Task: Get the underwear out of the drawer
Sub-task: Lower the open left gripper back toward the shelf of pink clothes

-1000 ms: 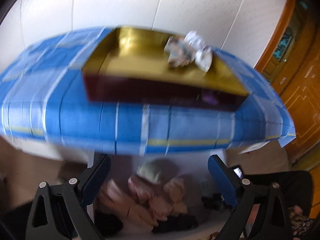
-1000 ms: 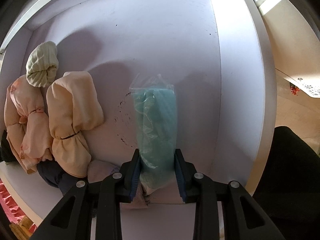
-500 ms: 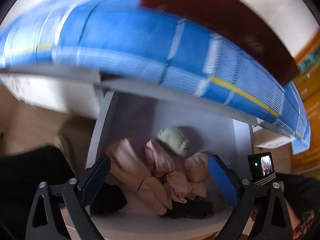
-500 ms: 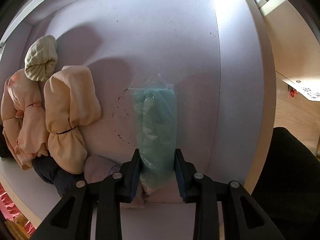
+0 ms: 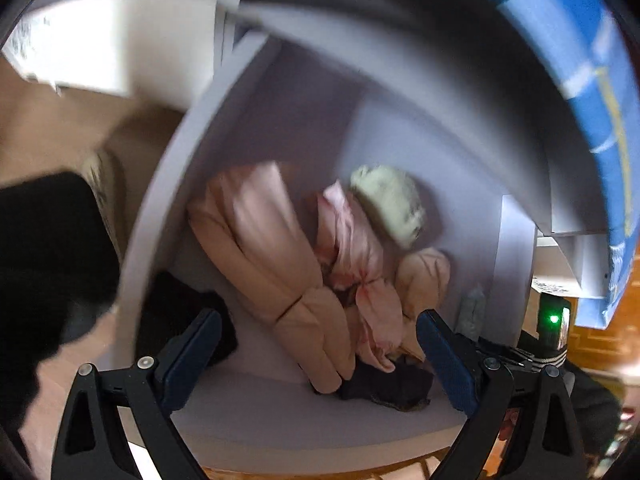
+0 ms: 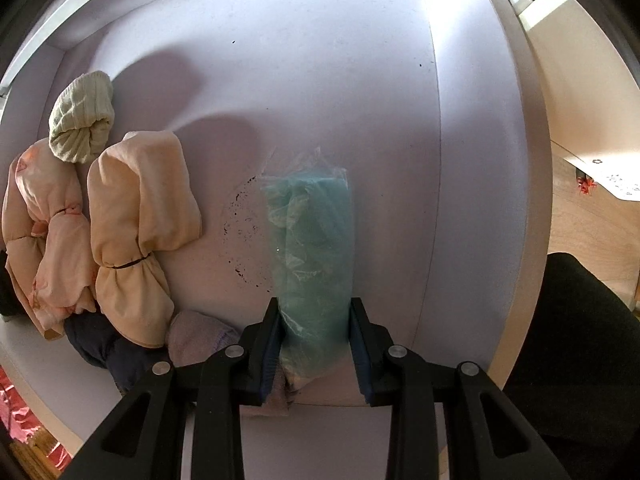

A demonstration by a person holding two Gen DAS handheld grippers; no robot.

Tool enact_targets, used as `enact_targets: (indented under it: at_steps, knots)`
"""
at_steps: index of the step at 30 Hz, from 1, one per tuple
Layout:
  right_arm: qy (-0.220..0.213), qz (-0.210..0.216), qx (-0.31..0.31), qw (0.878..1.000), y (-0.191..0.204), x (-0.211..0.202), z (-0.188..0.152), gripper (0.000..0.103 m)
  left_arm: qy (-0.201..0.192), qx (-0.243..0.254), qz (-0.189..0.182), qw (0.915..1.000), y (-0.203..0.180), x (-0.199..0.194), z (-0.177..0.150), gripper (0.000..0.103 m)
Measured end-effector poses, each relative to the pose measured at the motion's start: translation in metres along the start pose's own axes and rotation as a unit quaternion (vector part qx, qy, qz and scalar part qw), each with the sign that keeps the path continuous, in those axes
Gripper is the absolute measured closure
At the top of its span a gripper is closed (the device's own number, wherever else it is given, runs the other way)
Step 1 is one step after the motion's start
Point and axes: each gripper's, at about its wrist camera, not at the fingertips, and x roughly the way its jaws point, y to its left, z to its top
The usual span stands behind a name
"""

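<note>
Removal step in hand: the right gripper [image 6: 314,336] is clamping a bagged teal underwear roll [image 6: 310,240] over the bare drawer [image 6: 320,80] floor. Lifting straight up appears next; the drawer walls are standing well apart. The left gripper [image 5: 316,356], jaws wide and empty, is hanging above the peach bundles [image 5: 280,264].

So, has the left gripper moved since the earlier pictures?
Yes. The left gripper has come down toward the open drawer: the blue-covered top, earlier filling its view, now sits at the upper right edge.
</note>
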Motion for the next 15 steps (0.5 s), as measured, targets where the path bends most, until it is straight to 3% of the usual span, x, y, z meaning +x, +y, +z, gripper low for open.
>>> enact_targets:
  at_steps: [9,15]
  knots:
    - [-0.002,0.005,0.003,1.0,-0.019,-0.006,-0.002,0.072,0.032,-0.019,0.02,0.9991,0.003,0.042,0.004,0.006]
    - [0.002,0.003,0.005,1.0,-0.024,-0.006,-0.008,0.072,0.016,-0.018,0.029,0.9993,0.003,0.055,0.015,0.014]
